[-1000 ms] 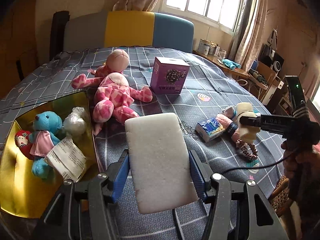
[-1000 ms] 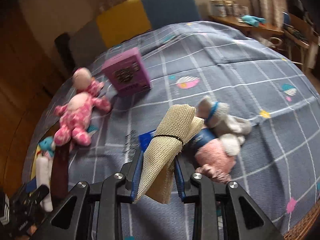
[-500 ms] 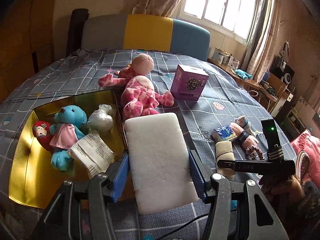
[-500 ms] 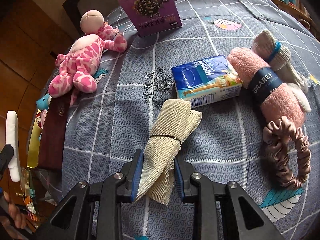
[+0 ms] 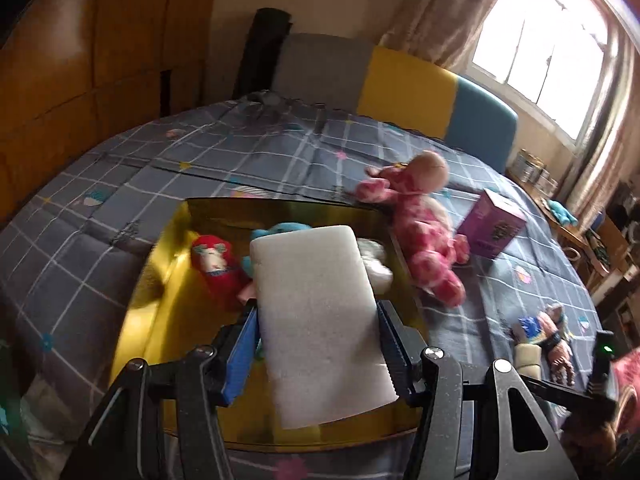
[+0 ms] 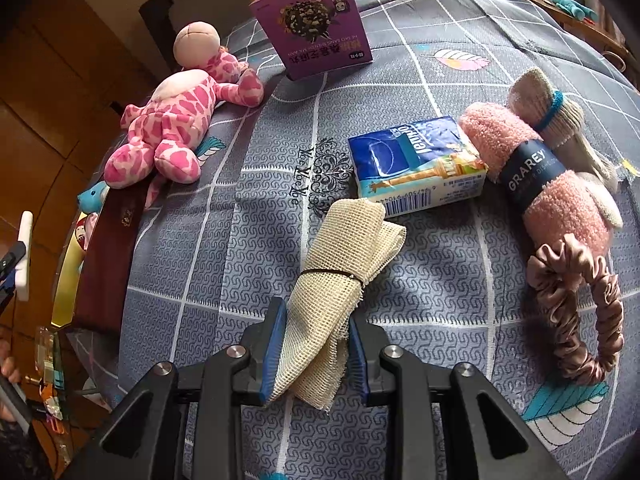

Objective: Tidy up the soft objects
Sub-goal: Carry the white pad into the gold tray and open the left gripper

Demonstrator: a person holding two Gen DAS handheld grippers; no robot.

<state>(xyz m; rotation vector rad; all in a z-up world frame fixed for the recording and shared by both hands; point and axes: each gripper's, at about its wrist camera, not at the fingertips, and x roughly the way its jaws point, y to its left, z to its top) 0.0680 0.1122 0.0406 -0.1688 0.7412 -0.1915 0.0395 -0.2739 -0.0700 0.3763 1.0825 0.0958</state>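
My left tongs (image 5: 316,336) are clamped on the white foam block (image 5: 320,320), which hangs over the near half of the gold box (image 5: 168,280). That box already holds a red plush (image 5: 214,266), a blue plush (image 5: 288,230) and something white at its right wall. My worry: if I let go here, the block may land flat on those toys and perch high, or tip against the near wall and slide out onto the bed (image 5: 80,208). The picture is blurred, so I can't judge how high I am over the rim.

My right tongs (image 6: 316,346) are squeezed on the beige mesh roll (image 6: 340,264), its far end touching the blue tissue pack (image 6: 416,164). Lifting carelessly could drag that pack, and the thin band around the roll might slip so the mesh unfurls. The pink scrunchie (image 6: 576,312) lies well apart to the right.
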